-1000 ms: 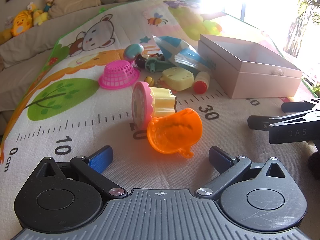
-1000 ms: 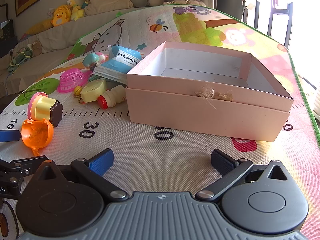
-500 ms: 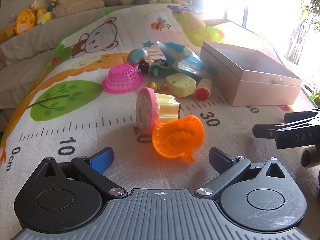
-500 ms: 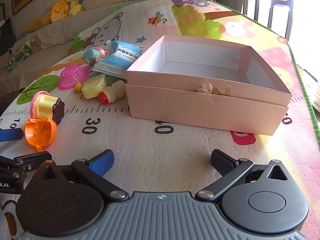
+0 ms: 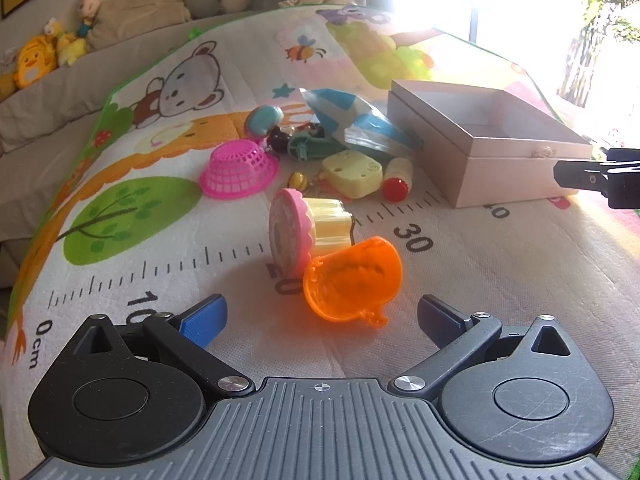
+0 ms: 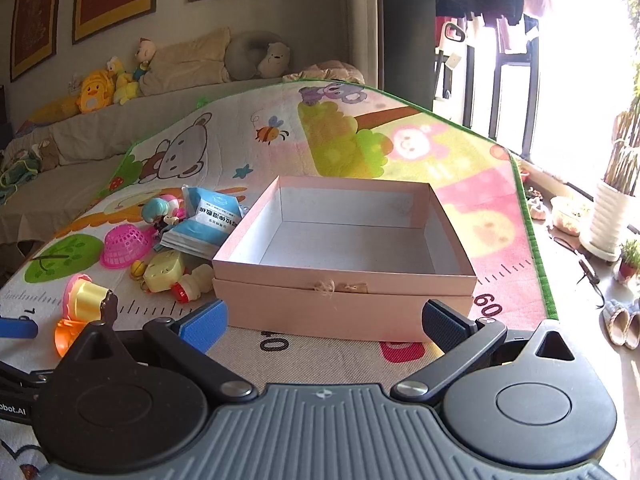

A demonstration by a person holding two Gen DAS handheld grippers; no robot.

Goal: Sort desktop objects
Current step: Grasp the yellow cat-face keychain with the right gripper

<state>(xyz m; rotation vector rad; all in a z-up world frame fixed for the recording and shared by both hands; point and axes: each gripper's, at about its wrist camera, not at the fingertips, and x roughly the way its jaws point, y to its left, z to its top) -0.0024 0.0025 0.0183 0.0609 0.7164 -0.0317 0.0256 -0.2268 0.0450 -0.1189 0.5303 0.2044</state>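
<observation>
Facing the orange cup (image 5: 352,280), the left gripper (image 5: 320,314) was spread wide, grasping nothing. The right gripper (image 6: 325,320) was likewise released, fronting the pink box (image 6: 344,300).

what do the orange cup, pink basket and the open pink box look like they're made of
Orange cup: likely translucent glossy plastic, since light glows through it. Pink basket: moulded plastic, with an open lattice wall. Pink box: probably matte card or paperboard, with thin flat walls and crisp folded edges.
</observation>
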